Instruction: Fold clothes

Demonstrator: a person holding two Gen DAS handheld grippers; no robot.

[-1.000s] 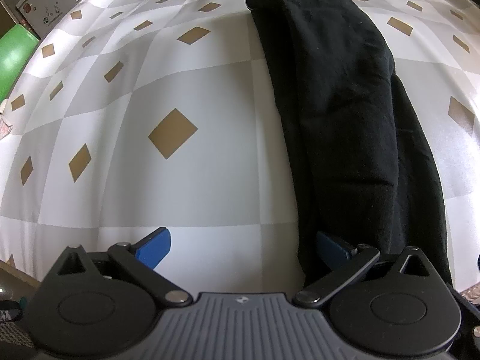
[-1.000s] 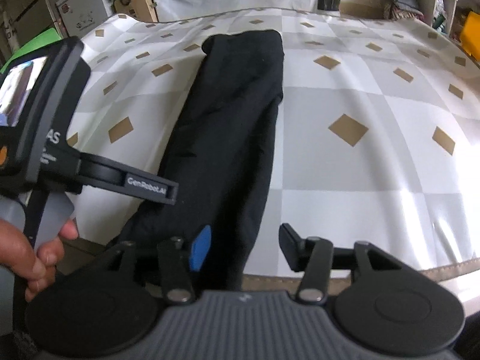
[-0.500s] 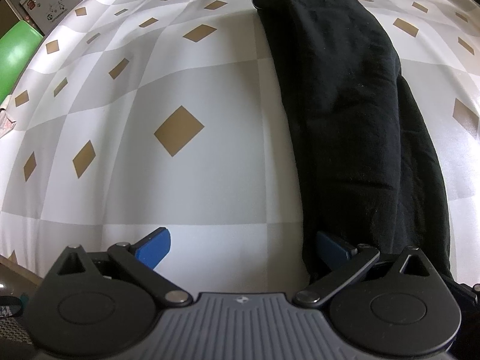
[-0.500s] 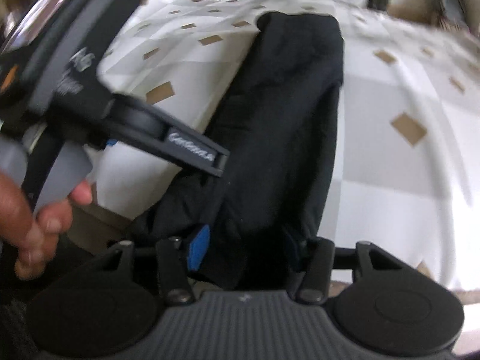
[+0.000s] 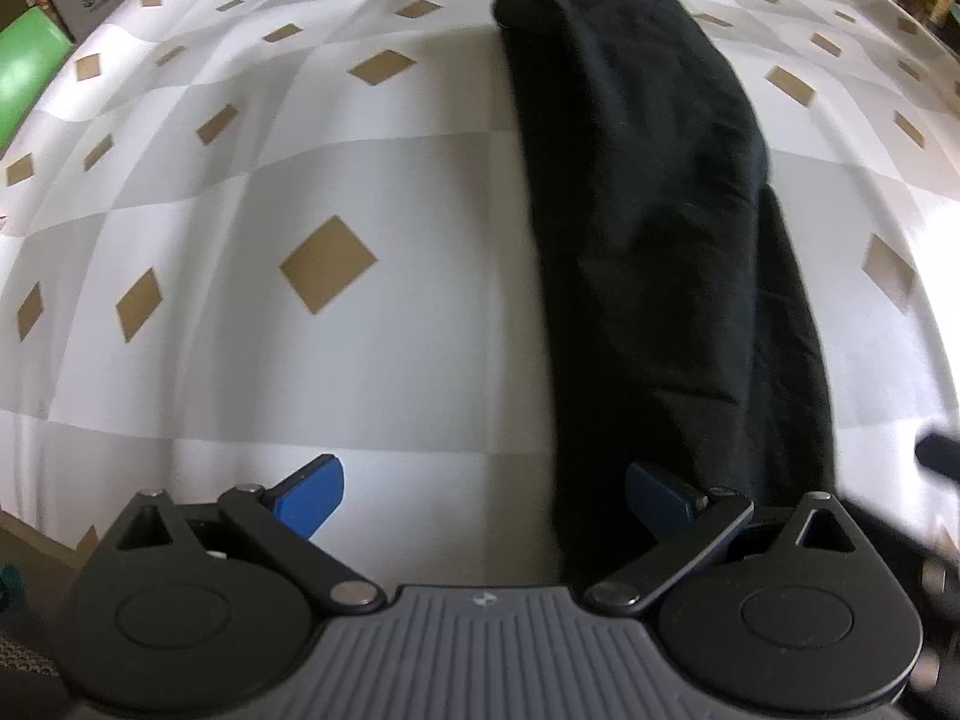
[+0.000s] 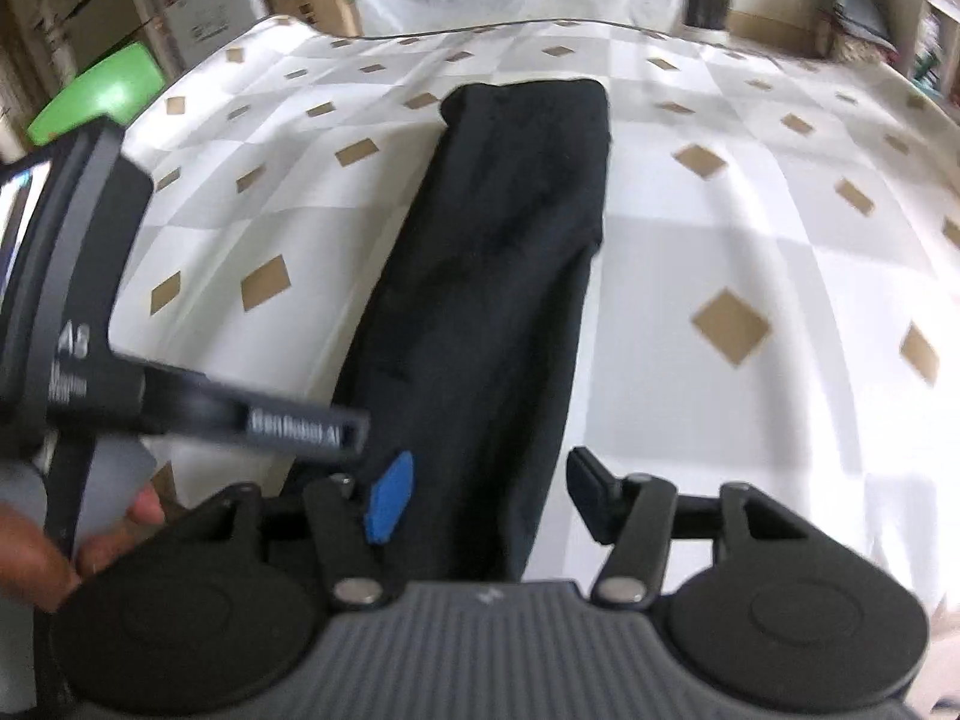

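A black garment [image 5: 648, 228] folded into a long narrow strip lies on the checked tablecloth [image 5: 384, 192], running away from me. My left gripper [image 5: 483, 495] hangs open above the near end. Its right finger is over the strip's left edge and its left finger is over bare cloth. In the right wrist view the same garment [image 6: 498, 276] runs up the middle. My right gripper [image 6: 489, 495] is over its near end, jaws opening. The blue left pad is over the fabric, the right finger is past its right edge, and neither presses. A hand [image 6: 36, 546] holds the left gripper's body [image 6: 66, 276].
The table's near edge runs just below both grippers. A green object [image 6: 96, 96] stands off the table's left side, with a white cabinet [image 6: 204, 6] behind it. Boxes, plants and shelves line the far wall. Bare tablecloth [image 6: 750, 228] stretches on both sides of the garment.
The right gripper swung left over the garment, then came back and lifted a little, and its jaws widened. The left gripper has hardly moved and stays open.
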